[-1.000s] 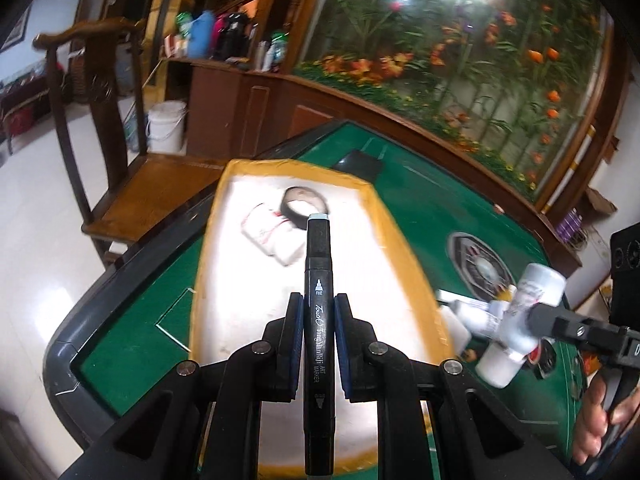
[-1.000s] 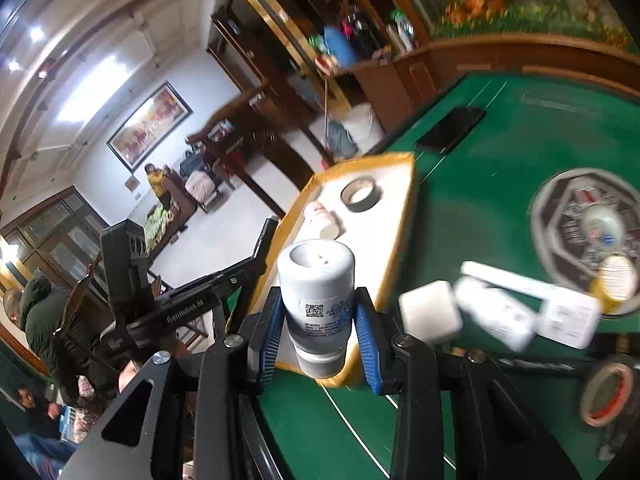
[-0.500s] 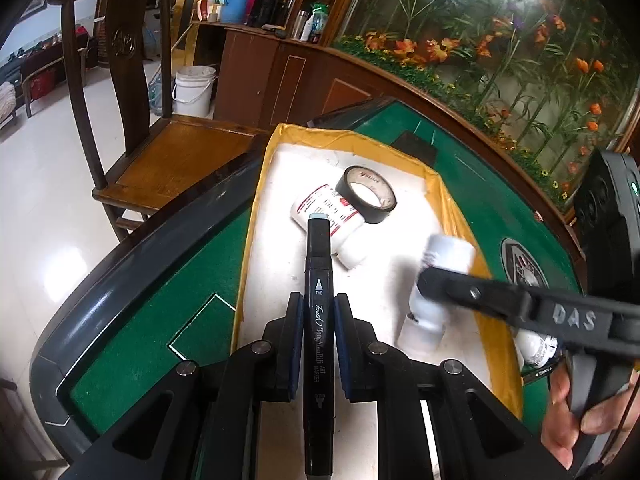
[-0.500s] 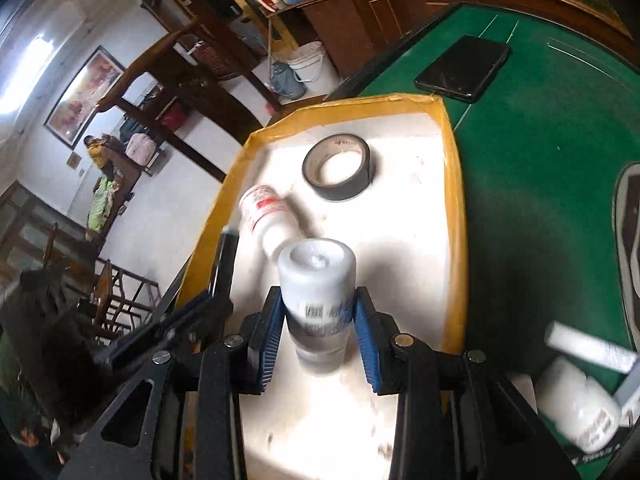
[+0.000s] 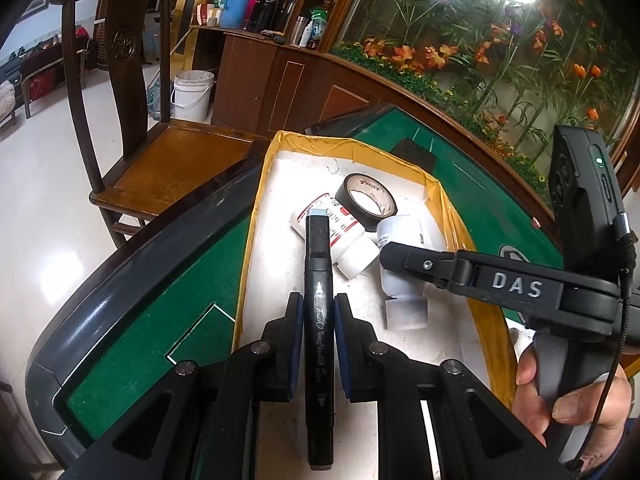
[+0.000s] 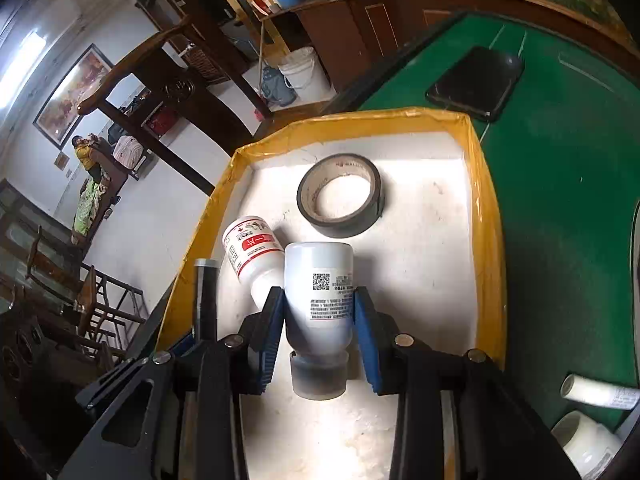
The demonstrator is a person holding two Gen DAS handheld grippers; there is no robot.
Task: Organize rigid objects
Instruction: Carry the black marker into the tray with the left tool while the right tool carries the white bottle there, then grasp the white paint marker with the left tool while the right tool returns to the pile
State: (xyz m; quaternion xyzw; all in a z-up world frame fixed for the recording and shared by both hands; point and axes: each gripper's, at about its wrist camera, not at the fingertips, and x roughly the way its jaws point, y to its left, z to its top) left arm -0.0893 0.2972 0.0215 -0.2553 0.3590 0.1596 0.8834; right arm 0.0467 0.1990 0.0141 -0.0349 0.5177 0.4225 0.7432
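- Our left gripper (image 5: 316, 320) clamps a black marker (image 5: 319, 304) over the tray (image 6: 486, 208), the marker's tip near the red-label bottle (image 6: 250, 250).
- Our right gripper (image 6: 318, 336) stands slightly parted around a white bottle (image 6: 320, 292); the blue pads (image 6: 272, 324) look just clear of it, though we cannot tell for sure.
- The white bottle lies on the tray floor, touching the red-label bottle.
- A tape roll (image 6: 339, 195) lies beyond both.

A wooden chair (image 5: 132, 148) stands at nine o'clock, a white bucket (image 5: 191, 94) and flowered mural (image 5: 480, 40) behind.
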